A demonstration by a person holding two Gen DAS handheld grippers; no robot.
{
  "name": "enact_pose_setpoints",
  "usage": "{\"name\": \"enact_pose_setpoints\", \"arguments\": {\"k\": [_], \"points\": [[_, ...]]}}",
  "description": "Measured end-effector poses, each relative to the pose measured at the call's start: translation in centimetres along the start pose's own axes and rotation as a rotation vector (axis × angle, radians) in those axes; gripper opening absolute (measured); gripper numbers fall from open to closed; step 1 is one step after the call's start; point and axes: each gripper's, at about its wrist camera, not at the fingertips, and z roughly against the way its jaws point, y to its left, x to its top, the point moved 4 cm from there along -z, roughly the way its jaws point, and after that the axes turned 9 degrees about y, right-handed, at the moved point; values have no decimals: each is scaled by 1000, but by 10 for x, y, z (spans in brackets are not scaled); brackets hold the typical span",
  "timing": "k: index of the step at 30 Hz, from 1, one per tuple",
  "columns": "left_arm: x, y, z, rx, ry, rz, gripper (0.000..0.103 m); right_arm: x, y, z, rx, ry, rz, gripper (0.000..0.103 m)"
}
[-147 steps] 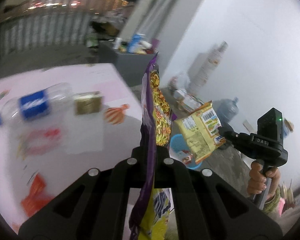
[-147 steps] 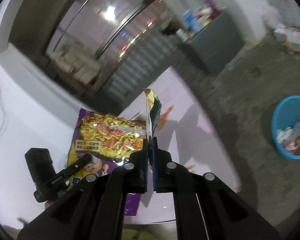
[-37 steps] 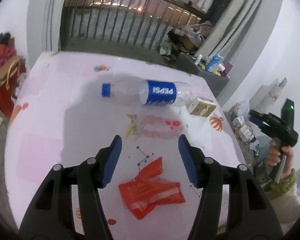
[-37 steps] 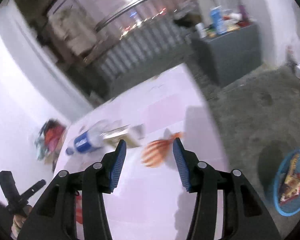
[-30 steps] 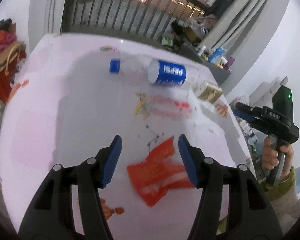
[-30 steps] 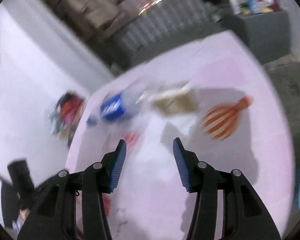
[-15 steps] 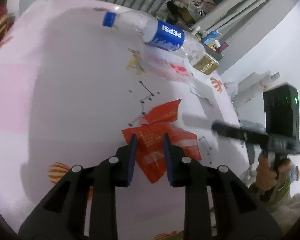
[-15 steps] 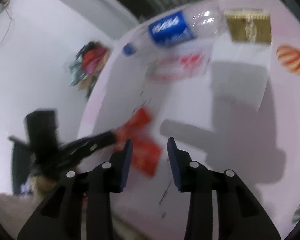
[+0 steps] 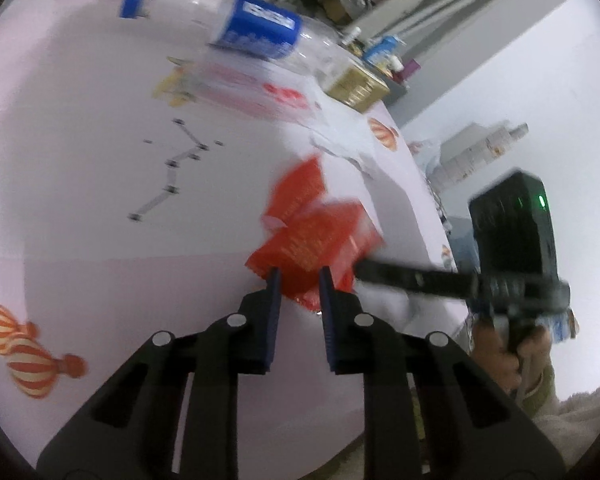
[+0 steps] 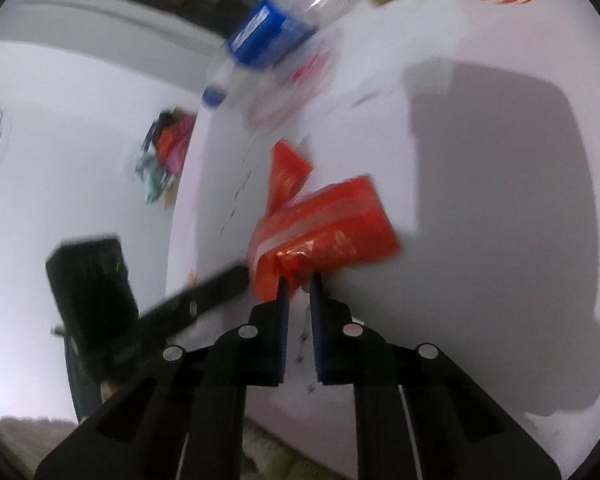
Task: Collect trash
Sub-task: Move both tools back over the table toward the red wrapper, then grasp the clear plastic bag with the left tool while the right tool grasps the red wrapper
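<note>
A crumpled red wrapper [image 9: 312, 236] lies on the pink table [image 9: 80, 184]; it also shows in the right wrist view [image 10: 324, 228]. My left gripper [image 9: 300, 278] is partly open, its fingers on either side of the wrapper's near edge. My right gripper [image 10: 298, 280] is narrowly open, its fingertips at the wrapper's other edge. In the left wrist view the right gripper [image 9: 364, 268] reaches in from the right and touches the wrapper. A Pepsi bottle [image 9: 252, 36], a clear red-printed wrapper [image 9: 252, 88] and a gold box [image 9: 356, 84] lie farther back.
White paper [image 9: 352, 148] lies beyond the red wrapper near the table's right edge. The table edge runs close in front of both grippers. Clutter stands on a grey cabinet [image 9: 384, 52] behind the table. A pile of bags [image 10: 168, 148] sits on the floor to the left.
Both grippers have moved down to the red wrapper from opposite sides and have narrowed their jaws. The wrapper has crumpled and shifted slightly.
</note>
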Motion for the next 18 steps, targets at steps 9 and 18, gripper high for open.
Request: {"name": "enact_pose_setpoints", "arguments": {"k": [9,18], "points": [[1,-21,-17,-19,56,-72,15,7,-24,34,40,-99,-73,18],[56,-1,33,147,-38,-155,23,17,-19,26,-36,-117,-45,24]]}}
